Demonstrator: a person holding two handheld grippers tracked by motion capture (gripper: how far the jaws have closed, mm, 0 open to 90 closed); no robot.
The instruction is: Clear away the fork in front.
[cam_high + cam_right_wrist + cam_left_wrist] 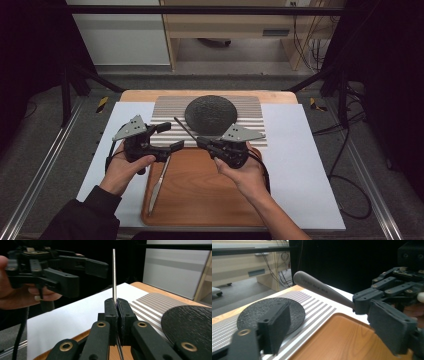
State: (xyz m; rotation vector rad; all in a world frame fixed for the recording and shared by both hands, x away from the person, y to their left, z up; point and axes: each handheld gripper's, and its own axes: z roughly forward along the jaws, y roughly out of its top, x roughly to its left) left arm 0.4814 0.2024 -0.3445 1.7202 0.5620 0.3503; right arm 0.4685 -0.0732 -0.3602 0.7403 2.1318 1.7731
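Observation:
My right gripper [200, 141] is shut on a grey metal utensil [183, 128], whose handle sticks out up and to the left over the striped mat. In the right gripper view the utensil [114, 275] shows edge-on, rising from between the closed jaws. From the left gripper view its rounded handle [322, 290] points toward the camera. My left gripper [174, 136] is open just left of it, above the tray's far left corner, with nothing between its jaws. A silver knife [159, 185] lies along the left side of the wooden tray [210, 200].
A black round textured disc [210, 114] rests on the striped mat [250, 107] behind the tray. A white sheet [300, 165] covers the table under both. Dark frame posts and cables stand to either side of the table.

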